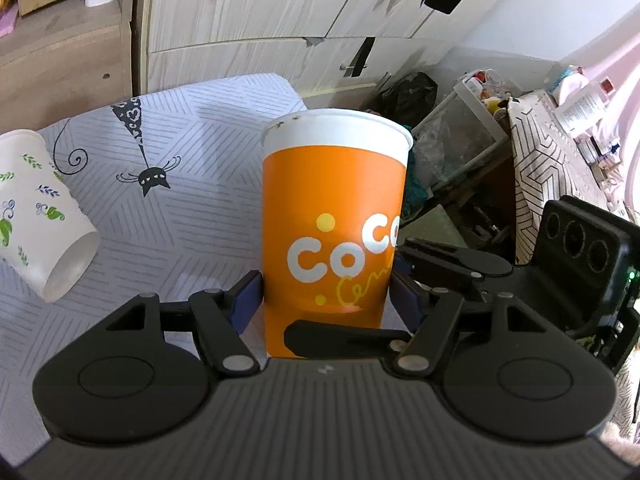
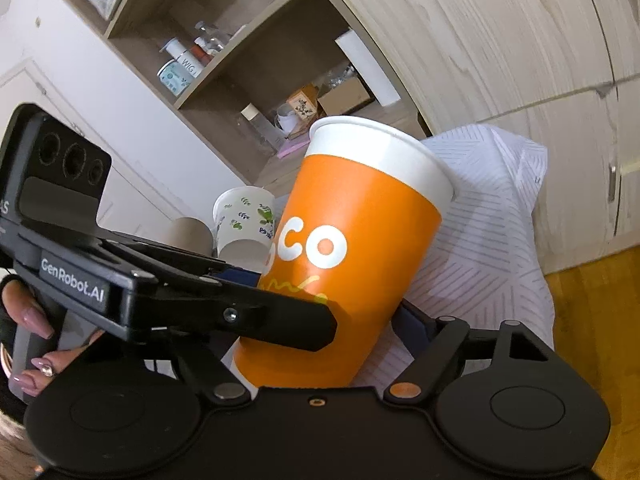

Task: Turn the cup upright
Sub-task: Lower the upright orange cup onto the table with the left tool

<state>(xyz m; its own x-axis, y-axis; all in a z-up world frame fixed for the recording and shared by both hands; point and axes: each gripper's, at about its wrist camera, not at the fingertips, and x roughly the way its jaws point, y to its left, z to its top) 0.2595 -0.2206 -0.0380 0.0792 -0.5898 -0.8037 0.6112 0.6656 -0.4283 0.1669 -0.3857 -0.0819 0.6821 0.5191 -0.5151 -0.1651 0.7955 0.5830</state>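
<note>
Closest to both cameras, the orange cup (image 1: 334, 216) sits between the blue-padded fingers of the left gripper (image 1: 323, 296), mouth up, its white rim at the top. In the left wrist view the pads (image 1: 246, 300) press against the lower sides of the cup, so this gripper is clenched on it. The right gripper (image 2: 326, 320) has the same orange cup (image 2: 352, 256) between its fingers low on the wall, but its near finger is hidden behind the other tool and its far pad (image 2: 412, 322) sits at the cup's edge, so I cannot tell whether it is gripping. In the right wrist view the cup leans to the right of the picture; in the left wrist view it looks straight. Whether its base touches the table is hidden by the gripper bodies.

Under and behind the cup lies a pale tablecloth (image 1: 192, 168) with grey line patterns and a black cat drawing. To the left on this cloth a white paper cup (image 1: 36, 216) with green leaf prints lies on its side, its open mouth facing the camera, well apart from the orange cup.

Farther back stand light wooden cabinet doors (image 1: 248, 12) and open shelves (image 2: 224, 60) with bottles and boxes.
</note>
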